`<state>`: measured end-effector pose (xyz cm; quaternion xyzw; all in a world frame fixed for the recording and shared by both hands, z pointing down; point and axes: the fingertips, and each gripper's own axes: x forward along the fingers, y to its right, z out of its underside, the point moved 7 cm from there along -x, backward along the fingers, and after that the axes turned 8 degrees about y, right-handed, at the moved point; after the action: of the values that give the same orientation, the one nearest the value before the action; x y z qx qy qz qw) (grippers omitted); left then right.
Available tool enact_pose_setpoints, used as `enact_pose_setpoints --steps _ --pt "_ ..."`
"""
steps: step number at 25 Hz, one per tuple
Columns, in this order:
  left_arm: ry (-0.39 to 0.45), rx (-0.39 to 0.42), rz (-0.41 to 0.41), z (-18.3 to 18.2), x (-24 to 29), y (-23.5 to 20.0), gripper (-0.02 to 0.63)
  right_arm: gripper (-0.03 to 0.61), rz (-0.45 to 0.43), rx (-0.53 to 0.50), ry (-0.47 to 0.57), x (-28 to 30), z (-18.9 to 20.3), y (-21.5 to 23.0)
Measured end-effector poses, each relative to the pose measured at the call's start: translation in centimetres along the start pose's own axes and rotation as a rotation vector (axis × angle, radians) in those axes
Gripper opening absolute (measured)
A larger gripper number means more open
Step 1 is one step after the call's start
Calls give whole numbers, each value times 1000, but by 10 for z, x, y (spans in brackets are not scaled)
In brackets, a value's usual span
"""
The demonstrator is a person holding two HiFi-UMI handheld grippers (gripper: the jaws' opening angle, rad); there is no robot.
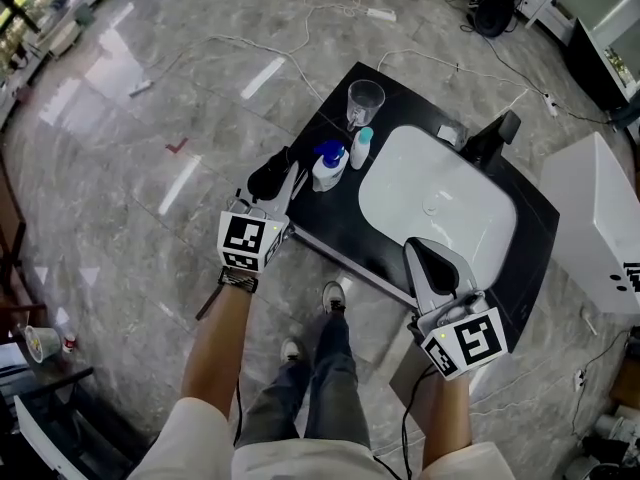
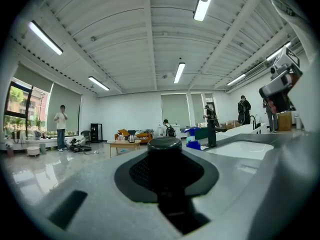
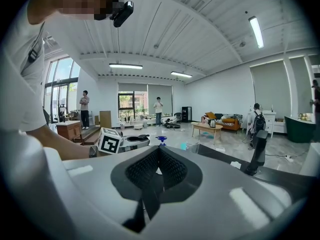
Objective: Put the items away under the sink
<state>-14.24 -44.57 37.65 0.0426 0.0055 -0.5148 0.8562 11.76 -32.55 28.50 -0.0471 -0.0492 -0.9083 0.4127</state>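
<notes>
Left tongs (image 1: 276, 184) clamping black round-topped item (image 2: 164, 146), clear cup (image 1: 366, 99), blue-capped bottle (image 1: 328, 166)

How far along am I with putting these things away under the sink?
Done: nothing visibly stowed; under the sink is out of sight. In hand: the left gripper is shut on a black round-topped item. Left on the counter: the clear cup, the teal-capped bottle and the blue-capped bottle. The right gripper is shut and empty.

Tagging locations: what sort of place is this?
Probably an open test hall or lab, not a home bathroom: a freestanding sink unit on polished floor, a power strip nearby, people standing about.
</notes>
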Motion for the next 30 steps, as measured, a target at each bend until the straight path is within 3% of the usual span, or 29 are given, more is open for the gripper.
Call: enact_pose_setpoints --steps 15,30 --pt "26 22 43 -99 -62 20 95 8 48 -84 103 -34 -76 -40" --pt "81 27 159 -175 -139 78 95 8 164 -112 124 -106 -94 -104"
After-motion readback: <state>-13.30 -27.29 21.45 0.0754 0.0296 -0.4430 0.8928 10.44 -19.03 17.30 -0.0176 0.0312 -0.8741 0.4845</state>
